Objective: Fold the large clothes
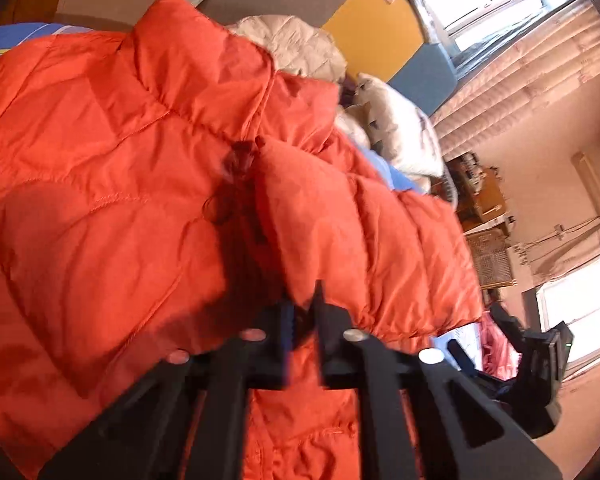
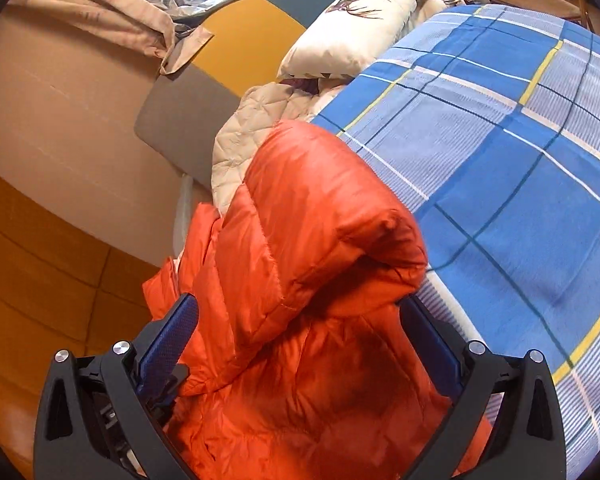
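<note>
An orange quilted puffer jacket (image 1: 140,160) lies bunched on the bed and fills most of the left wrist view. My left gripper (image 1: 304,312) is shut on a fold of the jacket near its dark zipper line. In the right wrist view the jacket (image 2: 308,240) is piled between the fingers of my right gripper (image 2: 300,312), whose jaws stand wide apart around the padded fabric without pinching it. The right gripper also shows in the left wrist view (image 1: 536,368) at the lower right.
The bed has a blue plaid sheet (image 2: 500,160). A cream quilt (image 2: 240,136) and a white pillow (image 2: 356,32) lie at its head by a yellow and blue headboard (image 2: 248,40). Wooden floor (image 2: 40,280) lies to the left. Curtains and a window (image 1: 488,4) stand beyond.
</note>
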The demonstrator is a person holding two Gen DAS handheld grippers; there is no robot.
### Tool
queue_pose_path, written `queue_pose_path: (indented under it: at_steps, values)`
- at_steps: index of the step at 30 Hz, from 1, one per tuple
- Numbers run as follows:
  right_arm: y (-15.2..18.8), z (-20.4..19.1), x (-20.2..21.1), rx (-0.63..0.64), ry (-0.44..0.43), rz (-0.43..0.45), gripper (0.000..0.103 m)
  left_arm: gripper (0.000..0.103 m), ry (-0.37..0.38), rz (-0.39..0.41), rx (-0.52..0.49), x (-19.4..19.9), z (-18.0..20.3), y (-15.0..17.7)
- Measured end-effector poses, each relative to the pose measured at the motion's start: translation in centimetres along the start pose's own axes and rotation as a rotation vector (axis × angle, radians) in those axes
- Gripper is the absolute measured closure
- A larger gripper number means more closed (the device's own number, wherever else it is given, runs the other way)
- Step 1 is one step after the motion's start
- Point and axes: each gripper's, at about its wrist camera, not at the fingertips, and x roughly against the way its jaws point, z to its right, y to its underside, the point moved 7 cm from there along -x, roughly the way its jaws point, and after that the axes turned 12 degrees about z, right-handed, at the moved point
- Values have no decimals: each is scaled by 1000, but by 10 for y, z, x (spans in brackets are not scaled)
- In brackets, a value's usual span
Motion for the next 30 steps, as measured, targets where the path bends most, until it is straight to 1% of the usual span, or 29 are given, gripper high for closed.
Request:
queue_pose_path:
  at_steps: [3,5,6,8,9,10,12,15,17,18,20,22,24,26,28,29,30]
  values:
    - [1,-3,0,19,-21,-8,3,99,-5,42,-22,15,-4,-15]
    - [4,-4,2,29,-38,-16,3,99,-47,75,-52,30,-16,-27]
    - [7,-6,1,32,-43,-22,3,100,-60,84,-54,37,-24,-30]
    - [14,-10,-1,35,-54,-41,3,100,-113,96,-55,48,-44,-38]
    - [18,-12,-3,39,-59,-53,3,100,-128,96,-55,51,-51,-41]
    - [21,-14,-3,44,-60,-60,3,100,-157,97,-62,53,-59,-43]
    - [30,-21,-3,66,-55,-92,6,100,-197,102,-62,56,-72,-48]
    - [41,-35,5,124,-71,-113,6,99,-228,111,-74,55,-77,-54]
    - [45,-44,10,148,-88,-117,9,99,-254,116,-102,54,-76,-57]
    - [46,-49,12,172,-85,-108,9,99,-260,118,-110,55,-77,-57]
    - [44,-53,12,194,-72,-80,9,99,-309,131,-135,57,-80,-58]
    - [44,-54,8,186,-68,-79,9,99,-323,140,-127,66,-86,-55]
    - [43,-51,2,167,-54,-75,9,99,-356,156,-129,73,-92,-54]
    - [47,-43,-12,152,-9,-101,9,99,-354,149,-126,76,-98,-49]
    - [54,-34,-25,130,15,-138,12,99,-368,144,-125,76,-101,-48]
    - [58,-29,-33,132,45,-162,12,99,-374,139,-121,76,-104,-47]
    - [61,-26,-37,149,71,-167,13,98,-389,135,-116,75,-107,-45]
